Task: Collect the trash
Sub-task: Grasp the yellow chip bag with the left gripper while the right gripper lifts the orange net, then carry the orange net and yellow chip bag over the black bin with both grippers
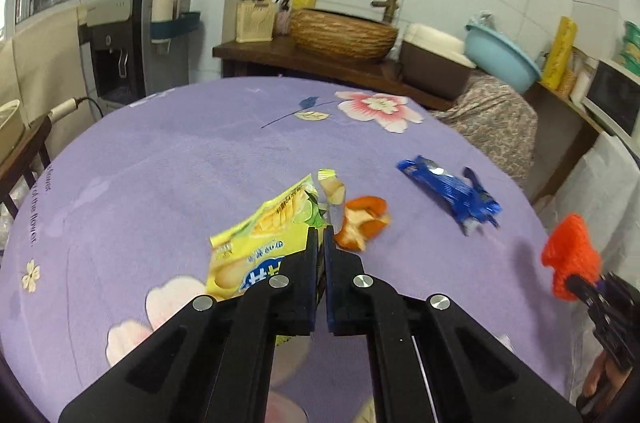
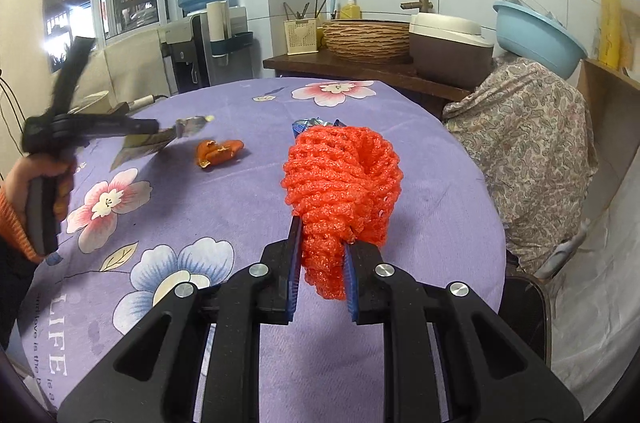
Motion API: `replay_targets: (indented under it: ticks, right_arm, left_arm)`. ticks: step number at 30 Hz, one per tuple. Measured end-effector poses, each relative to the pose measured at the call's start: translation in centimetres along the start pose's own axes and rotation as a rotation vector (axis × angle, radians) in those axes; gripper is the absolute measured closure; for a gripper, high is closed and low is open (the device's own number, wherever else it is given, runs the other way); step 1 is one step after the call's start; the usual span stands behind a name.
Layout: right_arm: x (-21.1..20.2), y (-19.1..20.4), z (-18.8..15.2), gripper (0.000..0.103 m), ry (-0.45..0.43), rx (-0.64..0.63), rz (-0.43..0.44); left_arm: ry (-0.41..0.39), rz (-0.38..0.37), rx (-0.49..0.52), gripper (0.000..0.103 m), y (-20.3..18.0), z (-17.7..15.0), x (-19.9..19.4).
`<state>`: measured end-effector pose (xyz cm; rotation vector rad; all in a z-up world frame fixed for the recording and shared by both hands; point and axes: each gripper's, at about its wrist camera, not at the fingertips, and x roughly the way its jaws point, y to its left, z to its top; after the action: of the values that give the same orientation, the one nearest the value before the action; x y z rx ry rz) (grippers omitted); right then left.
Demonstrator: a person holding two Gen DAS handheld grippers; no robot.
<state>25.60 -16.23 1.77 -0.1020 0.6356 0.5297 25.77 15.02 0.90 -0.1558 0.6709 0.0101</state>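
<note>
Left gripper (image 1: 319, 229) clamped on yellow snack wrapper (image 1: 264, 235), lifted off purple tablecloth (image 1: 180, 159). Right gripper (image 2: 320, 235) squeezed around orange foam net (image 2: 344, 179), also above tablecloth. Orange peel (image 1: 364, 221) resting on tablecloth just beside wrapper; blue wrapper (image 1: 452, 193) farther right of peel.

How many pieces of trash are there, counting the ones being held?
4. The yellow snack bag is in the left gripper, the orange foam net in the right gripper. The orange peel and blue wrapper lie on the table.
</note>
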Motion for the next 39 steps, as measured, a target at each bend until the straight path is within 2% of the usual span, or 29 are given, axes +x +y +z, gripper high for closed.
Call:
replay_targets:
  ticks: [6,12,18,25,28,33,39]
  right_arm:
    - [-1.7,-0.3,-1.9,0.084,-0.01,0.028,-0.008]
    - [-3.9,-1.7,-4.3,0.084,-0.021,0.081,-0.03]
    - [-6.5,-4.9,-6.7,0.084,-0.029,0.162,-0.091]
    - [-10.3,-10.7,-10.0,0.084,-0.039,0.262,-0.222]
    - [-11.1,-13.3,-11.5,0.084,-0.019,0.299,-0.286]
    - [-10.1,-16.8,-14.0,0.084,0.062,0.331,-0.353]
    - [-6.4,-19.3,-16.9,0.084,0.15,0.382,-0.346]
  left_arm:
    - [-0.017,-0.09,0.045,0.099,-3.4,-2.7,-3.9]
    - [-0.026,-0.224,0.144,0.099,-9.2,-4.7,-6.4]
    - [0.008,-0.338,0.237,0.099,-15.5,-6.0,-5.6]
    - [0.046,-0.485,0.288,0.099,-22.5,-6.5,-4.0]
    - [0.053,-0.524,0.319,0.099,-25.6,-6.8,-3.4]
    - [0.064,-0.586,0.39,0.099,-31.3,-7.6,-2.8]
    - [0.117,-0.599,0.408,0.101,-34.7,-8.3,-0.5]
